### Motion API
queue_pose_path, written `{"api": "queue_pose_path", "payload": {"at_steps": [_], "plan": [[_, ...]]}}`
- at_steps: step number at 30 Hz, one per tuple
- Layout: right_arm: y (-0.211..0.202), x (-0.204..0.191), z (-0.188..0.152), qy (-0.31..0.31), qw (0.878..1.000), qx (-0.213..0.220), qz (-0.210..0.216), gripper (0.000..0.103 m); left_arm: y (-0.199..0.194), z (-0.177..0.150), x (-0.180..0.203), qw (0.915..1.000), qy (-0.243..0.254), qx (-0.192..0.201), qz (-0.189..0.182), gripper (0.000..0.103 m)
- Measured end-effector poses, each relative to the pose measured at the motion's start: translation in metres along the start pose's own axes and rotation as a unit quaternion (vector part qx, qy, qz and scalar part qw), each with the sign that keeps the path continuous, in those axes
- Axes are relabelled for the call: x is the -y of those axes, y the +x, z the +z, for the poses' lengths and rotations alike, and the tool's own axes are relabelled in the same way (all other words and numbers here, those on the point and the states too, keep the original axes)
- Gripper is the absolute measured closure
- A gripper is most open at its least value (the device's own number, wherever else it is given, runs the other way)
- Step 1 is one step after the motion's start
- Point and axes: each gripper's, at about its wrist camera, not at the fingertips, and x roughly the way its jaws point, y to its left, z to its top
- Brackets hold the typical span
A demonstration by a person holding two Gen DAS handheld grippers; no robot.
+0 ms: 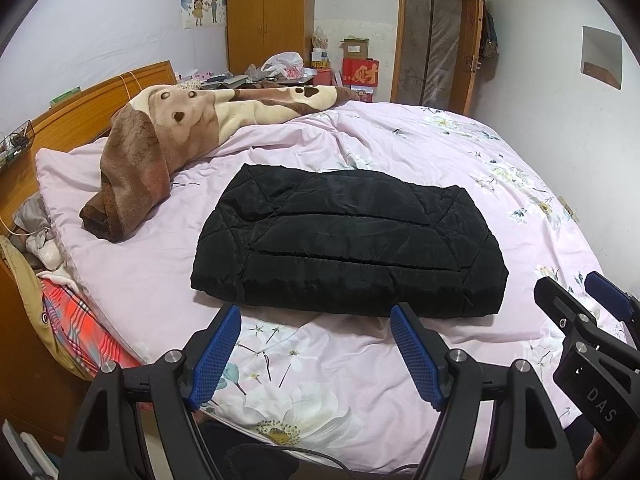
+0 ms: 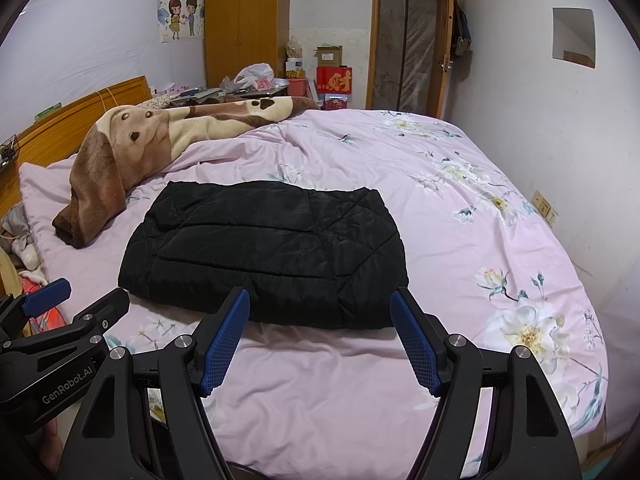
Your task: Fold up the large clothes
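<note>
Near the bed's (image 1: pixel 400 144) front edge, lying folded: black quilted jacket (image 1: pixel 348 240); hovering short of it, left gripper (image 1: pixel 316 320) and right gripper (image 2: pixel 320 304), jaws spread, empty; risking puffy layers springing apart, slippery shell sliding.

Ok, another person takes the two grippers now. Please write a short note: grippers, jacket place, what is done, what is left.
Left gripper: open, empty, just short of the jacket's near edge.
Right gripper: open, empty, also at the near edge.
Black quilted jacket: lies folded into a compact rectangle on the pink floral duvet, beside the brown plush blanket.
Done: the folding looks finished.
Left: perhaps only tidying the edges.
</note>
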Motion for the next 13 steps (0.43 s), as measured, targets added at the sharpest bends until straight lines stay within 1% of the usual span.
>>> {"api": "queue_pose_path", "payload": {"at_steps": [13], "plan": [[0.0001,0.0005,0.0000,0.001,1.000,0.000,0.001,0.030,0.0006,-0.0029,0.0001,1.0000,-0.004,-0.005,0.007,0.026]]}}
